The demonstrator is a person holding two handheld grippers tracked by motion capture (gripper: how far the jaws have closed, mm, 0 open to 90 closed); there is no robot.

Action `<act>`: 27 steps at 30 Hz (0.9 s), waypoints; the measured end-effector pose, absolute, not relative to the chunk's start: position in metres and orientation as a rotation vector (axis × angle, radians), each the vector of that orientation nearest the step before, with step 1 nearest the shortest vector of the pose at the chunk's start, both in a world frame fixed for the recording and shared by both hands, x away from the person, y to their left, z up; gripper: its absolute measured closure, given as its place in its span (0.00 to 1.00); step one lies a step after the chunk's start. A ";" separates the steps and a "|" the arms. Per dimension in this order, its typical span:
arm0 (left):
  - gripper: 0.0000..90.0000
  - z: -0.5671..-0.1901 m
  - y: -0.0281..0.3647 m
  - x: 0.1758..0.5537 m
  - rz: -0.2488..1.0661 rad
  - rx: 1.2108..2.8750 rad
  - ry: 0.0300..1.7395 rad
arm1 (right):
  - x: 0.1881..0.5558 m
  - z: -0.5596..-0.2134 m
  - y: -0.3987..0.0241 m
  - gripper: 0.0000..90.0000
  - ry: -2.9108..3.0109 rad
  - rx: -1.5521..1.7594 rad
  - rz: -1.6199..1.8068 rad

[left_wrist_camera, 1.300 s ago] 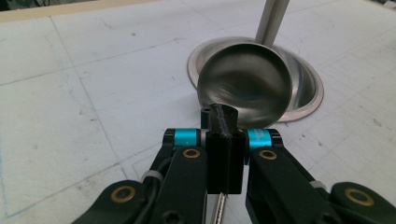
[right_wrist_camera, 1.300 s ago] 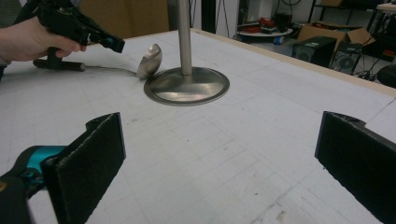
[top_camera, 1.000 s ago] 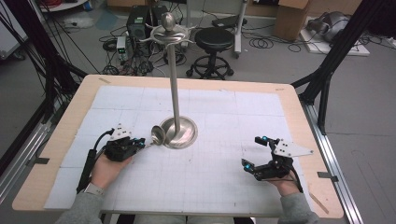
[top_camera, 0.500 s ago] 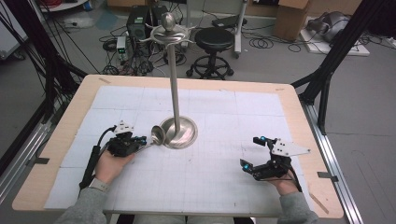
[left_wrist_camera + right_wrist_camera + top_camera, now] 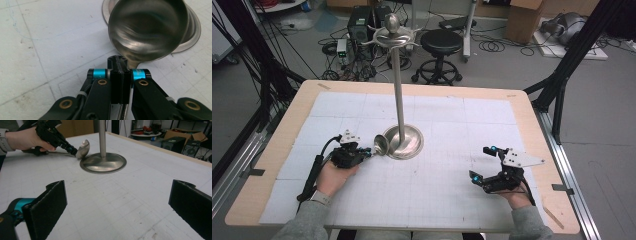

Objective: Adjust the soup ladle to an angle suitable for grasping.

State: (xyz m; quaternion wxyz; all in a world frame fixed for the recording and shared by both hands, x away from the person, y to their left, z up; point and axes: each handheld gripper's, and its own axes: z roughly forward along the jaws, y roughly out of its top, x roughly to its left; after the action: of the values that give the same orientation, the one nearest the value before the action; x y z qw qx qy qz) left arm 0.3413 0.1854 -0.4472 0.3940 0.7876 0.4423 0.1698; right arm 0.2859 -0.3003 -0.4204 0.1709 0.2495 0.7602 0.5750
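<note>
Here a metal ladle [image 5: 381,145] is held by its handle in the left tongs [image 5: 362,153], which are shut tight on it. The ladle's bowl sits just beside the round foot of the tall metal stand [image 5: 402,141], on the foot's left side as the high view has it. In the left gripper view the bowl [image 5: 148,30] stands up close in front of the pinched tongs [image 5: 121,72], and the foot's rim [image 5: 192,35] can be seen behind it. The right tongs [image 5: 482,162] are wide open with nothing between them, and they are kept low over the counter [image 5: 512,100], well apart from the stand on its right side.

The step in hand looks like this: the ladle is to be lifted and hung on one of the hooks [image 5: 388,39] at the top of the stand. To do it well, the grip on the thin handle should be kept firm, because a smooth metal handle can slip or turn. The ladle should be lifted up clear of the foot first, so that the bowl is not knocked on the pole. Whether the handle has a hole or a bent end cannot be told, since it is hidden in the tongs and the hand. The stand may tip if it is pushed near its top, so it could be steadied at its foot by the right tongs.
</note>
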 end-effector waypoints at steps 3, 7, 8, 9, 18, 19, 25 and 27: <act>1.00 -0.448 0.184 0.339 0.422 2.005 1.104 | 0.287 -0.421 -0.300 0.01 2.163 0.711 1.625; 1.00 -0.448 0.183 0.336 0.406 2.005 1.083 | 0.286 -0.420 -0.300 0.01 2.161 0.705 1.623; 1.00 -0.448 0.184 0.336 0.400 2.018 1.074 | 0.286 -0.420 -0.300 0.01 2.159 0.709 1.627; 1.00 -0.448 0.183 0.334 0.392 2.009 1.077 | 0.286 -0.420 -0.301 0.01 2.158 0.709 1.628; 1.00 -0.446 0.181 0.320 0.316 2.060 1.004 | 0.285 -0.419 -0.301 0.01 2.156 0.709 1.627; 1.00 -0.446 0.182 0.318 0.305 2.058 0.997 | 0.285 -0.419 -0.302 0.01 2.152 0.708 1.629; 1.00 -0.446 0.181 0.312 0.286 2.070 0.982 | 0.285 -0.418 -0.303 0.01 2.137 0.715 1.643; 1.00 -0.446 0.180 0.309 0.276 2.070 0.975 | 0.285 -0.418 -0.303 0.01 2.141 0.715 1.641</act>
State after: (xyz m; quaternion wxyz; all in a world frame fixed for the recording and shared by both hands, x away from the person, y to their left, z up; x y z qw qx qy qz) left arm 0.3094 0.1801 -0.4459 0.4066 0.8206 0.3864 0.1095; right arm 0.2847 -0.3028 -0.4178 0.1743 0.2524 0.7555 0.5789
